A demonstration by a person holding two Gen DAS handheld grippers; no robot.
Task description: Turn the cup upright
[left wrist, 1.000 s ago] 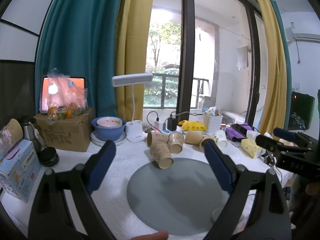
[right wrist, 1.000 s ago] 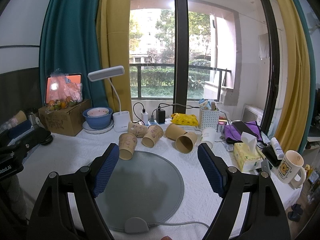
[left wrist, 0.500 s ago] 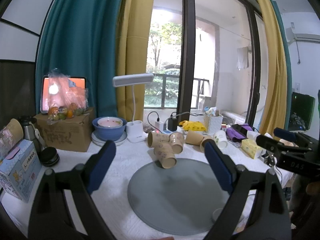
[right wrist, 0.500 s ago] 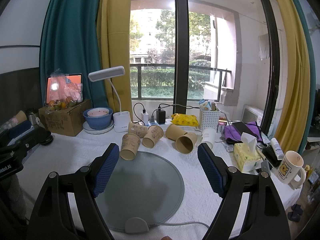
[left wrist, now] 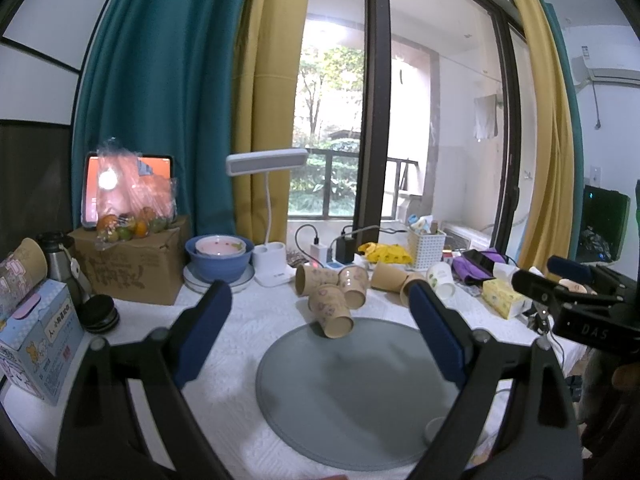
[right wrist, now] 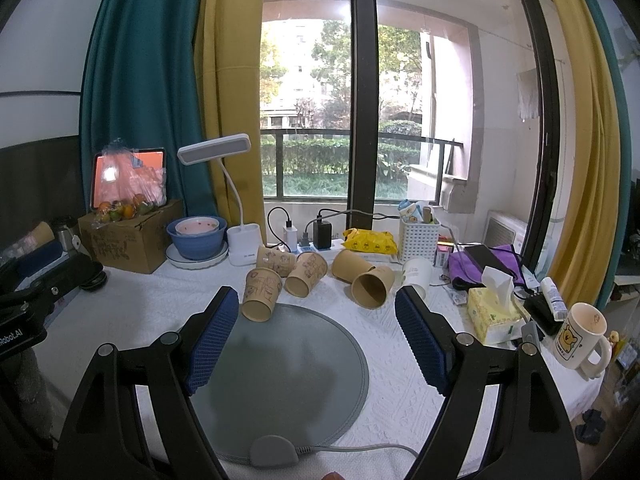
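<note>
Left tongs (left wrist: pixel 320 328): jaws spread wide, nothing between the blue pads. Right tongs (right wrist: pixel 314 334): jaws likewise spread wide and holding nothing. Both sets hang above the near half of a round grey mat (right wrist: pixel 288 364) that lies on the white-covered worktop (right wrist: pixel 400 364).

Target item: a brown paper cup (right wrist: pixel 261 294) with printed figures lies on its side at the far-left edge of the mat, mouth turned toward the near side; in the left wrist view the same cup (left wrist: pixel 331 311) sits at the mat's far edge. It touches neither set of tongs.

Just behind it, four more paper cups (right wrist: pixel 308 272) lie tipped over in a loose row. A white cup (right wrist: pixel 416 274) lies to their right. Further right stand a tissue box (right wrist: pixel 494 314) and a bear-print mug (right wrist: pixel 578 334). At far left, a blue bowl (right wrist: pixel 196 236) sits beside a white desk lamp (right wrist: pixel 240 236).
</note>
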